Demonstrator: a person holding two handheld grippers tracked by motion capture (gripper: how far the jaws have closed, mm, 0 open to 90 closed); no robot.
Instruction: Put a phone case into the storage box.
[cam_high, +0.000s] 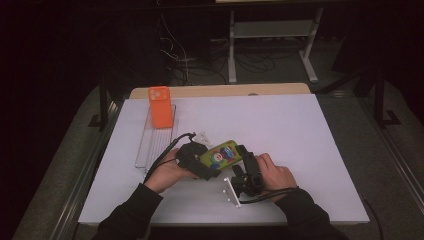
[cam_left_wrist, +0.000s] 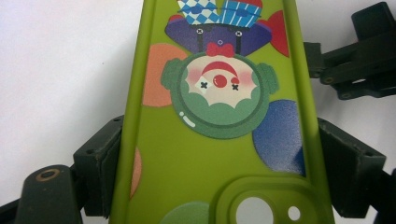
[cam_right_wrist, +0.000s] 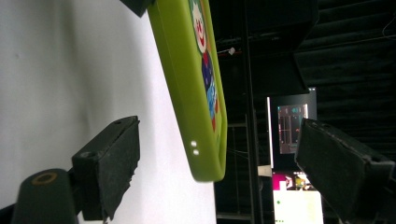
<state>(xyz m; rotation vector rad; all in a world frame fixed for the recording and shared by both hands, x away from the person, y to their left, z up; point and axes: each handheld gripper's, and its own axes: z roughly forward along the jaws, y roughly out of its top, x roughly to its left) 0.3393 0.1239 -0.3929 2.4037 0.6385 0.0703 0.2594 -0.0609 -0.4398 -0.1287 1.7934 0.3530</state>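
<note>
Orange case (cam_high: 160, 106): stands at the 11 o'clock end of the clear rack (cam_high: 145, 150).
Left gripper (cam_high: 214, 169): fingers clamped across the green case (cam_high: 223, 153), above the tabletop (cam_high: 300, 130).
Right gripper (cam_right_wrist: 219, 163): fingers apart, straddling the case's 3 o'clock end, not yet pressing.
Progress: handover or racking looks unfinished.

green printed phone case (cam_left_wrist: 219, 140): looking like soft matt plastic or silicone, smooth, with a flat printed clown picture showing a faint sheen

orange phone case (cam_high: 160, 106): appearing as smooth matt plastic, uniform in colour

clear ribbed tray (cam_high: 150, 150): looking like transparent glossy plastic, ridged along its length

white tabletop (cam_high: 300, 130): showing a smooth, matt, paper-like surface

left claw (cam_left_wrist: 219, 154): black pads looking matt and slightly rough, like rubber or foam

right claw (cam_right_wrist: 219, 163): pads appearing dull black, coarse-textured at the edges
</note>
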